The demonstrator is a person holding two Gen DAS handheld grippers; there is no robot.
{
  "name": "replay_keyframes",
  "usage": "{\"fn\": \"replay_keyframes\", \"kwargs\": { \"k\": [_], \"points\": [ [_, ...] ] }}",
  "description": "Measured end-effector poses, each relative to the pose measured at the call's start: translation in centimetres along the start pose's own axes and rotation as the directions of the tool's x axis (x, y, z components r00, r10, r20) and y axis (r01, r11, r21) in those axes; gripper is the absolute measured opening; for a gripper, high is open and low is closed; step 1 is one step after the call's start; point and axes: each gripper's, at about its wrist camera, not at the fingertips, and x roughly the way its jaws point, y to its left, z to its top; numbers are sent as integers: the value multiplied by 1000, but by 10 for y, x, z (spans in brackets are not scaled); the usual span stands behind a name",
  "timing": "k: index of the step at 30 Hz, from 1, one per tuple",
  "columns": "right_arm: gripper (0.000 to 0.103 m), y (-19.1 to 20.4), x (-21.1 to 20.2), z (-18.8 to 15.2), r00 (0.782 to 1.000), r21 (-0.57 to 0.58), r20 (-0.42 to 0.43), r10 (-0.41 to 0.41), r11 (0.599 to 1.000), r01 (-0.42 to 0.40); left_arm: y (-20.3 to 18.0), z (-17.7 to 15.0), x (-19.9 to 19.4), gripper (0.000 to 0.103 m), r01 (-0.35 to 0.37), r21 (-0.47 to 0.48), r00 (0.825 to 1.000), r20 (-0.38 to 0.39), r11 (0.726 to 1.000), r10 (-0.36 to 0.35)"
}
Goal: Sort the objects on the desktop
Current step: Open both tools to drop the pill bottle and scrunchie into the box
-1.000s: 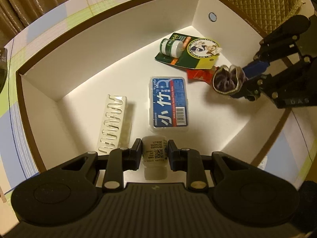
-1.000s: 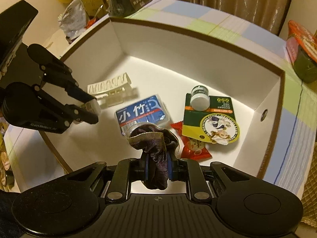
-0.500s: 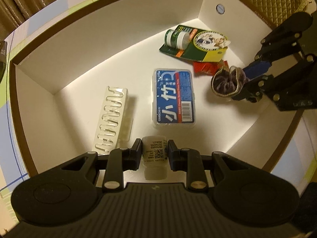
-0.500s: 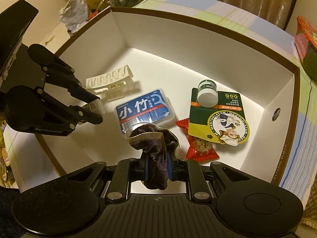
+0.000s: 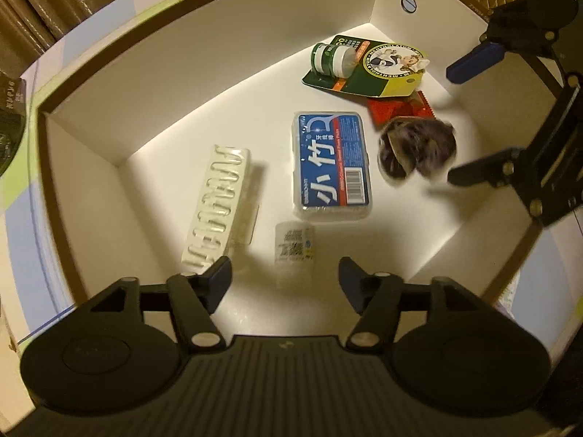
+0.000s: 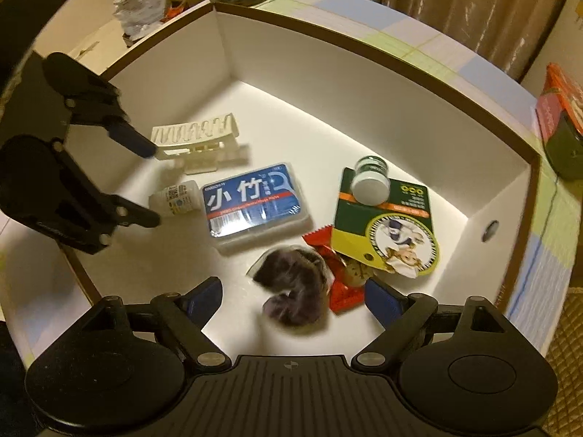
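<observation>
left gripper (image 5: 285, 278) spread wide, nothing between the jaws, poised over the near end of a white box (image 5: 226, 73) with a brown rim. just ahead of it, a small white bottle (image 5: 294, 244) with a printed label, free of both fingers and blurred (resting or mid-drop, cannot tell). beyond the bottle, almost touching, a blue floss-pick case (image 5: 332, 165) lying flat on the box floor. left of that, a cream ridged rack (image 5: 218, 211) lying lengthwise. right gripper (image 6: 293, 296) likewise splayed, gripping nothing, with a dark purple fabric pouch (image 6: 293, 291) loose between and ahead of the fingers, blurred, overlapping the edge of a red snack packet (image 6: 340, 291). past the packet, a green and yellow carded ointment pack (image 6: 393, 225) with its small white jar at the far end, flat near the box corner. same pouch seen from the left wrist just right of the floss-pick case, with the right gripper's fingers well clear of it on either side. outside the box, a pastel checked tablecloth (image 6: 411, 42) and brown curtains (image 6: 455, 3).
</observation>
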Motion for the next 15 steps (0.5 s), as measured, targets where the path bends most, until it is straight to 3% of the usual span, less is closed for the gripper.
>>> {"fn": "replay_keyframes", "kwargs": {
  "k": [15],
  "points": [
    [88,6,-24,-7,999,-3,4,-38,999,38,7,-14,-47,73,-27,-40,997,66,999,30]
  ]
}}
